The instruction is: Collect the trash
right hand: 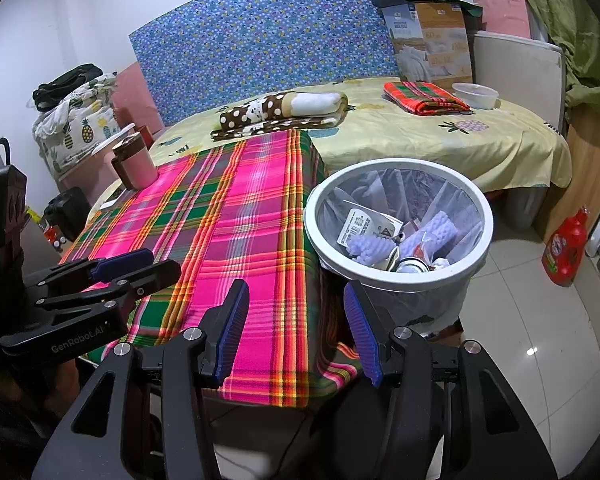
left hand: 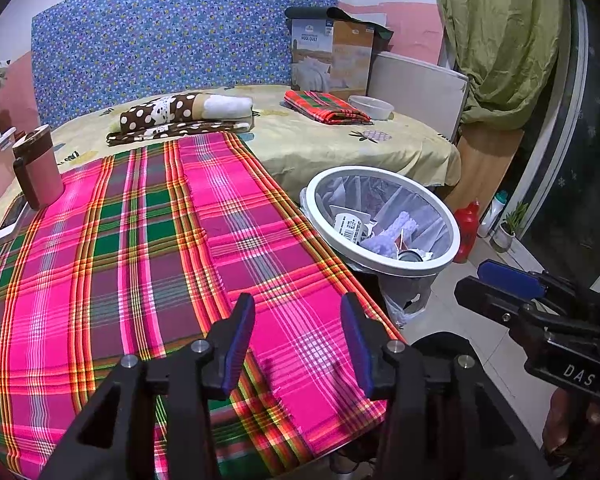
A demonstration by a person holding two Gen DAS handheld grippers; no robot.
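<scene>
A bed point(right hand: 480, 148) under a yellow pineapple-print sheet fills the back of the room, against a blue floral headboard point(right hand: 268, 40). On it lie a brown polka-dot folded blanket point(right hand: 280, 112), a red plaid folded cloth point(right hand: 424, 98), a clear plastic tub point(right hand: 474, 95) and an upright quilt box point(right hand: 432, 44).

In front, the bench point(left hand: 32, 208) carries a pink-and-green plaid cloth point(left hand: 148, 240); a pink lidded cup point(left hand: 36, 168) stands at its far left corner beside a flat phone point(left hand: 12, 218).

Just beside the bench's right edge stands the white-rimmed trash bin point(right hand: 396, 276), lined with a clear bag. The trash rests inside it: a labelled white package point(right hand: 364, 226), lavender foam pieces point(right hand: 432, 232) and a metal can point(right hand: 412, 267).

A red detergent bottle point(right hand: 565, 246) stands on the tiled floor point(right hand: 532, 340) to the bin's right.

Left claw point(left hand: 298, 338): fingers apart, nothing between them, above the plaid cloth. Right claw point(right hand: 296, 328): fingers apart, nothing between them, above the bench's near corner, close to the bin.
</scene>
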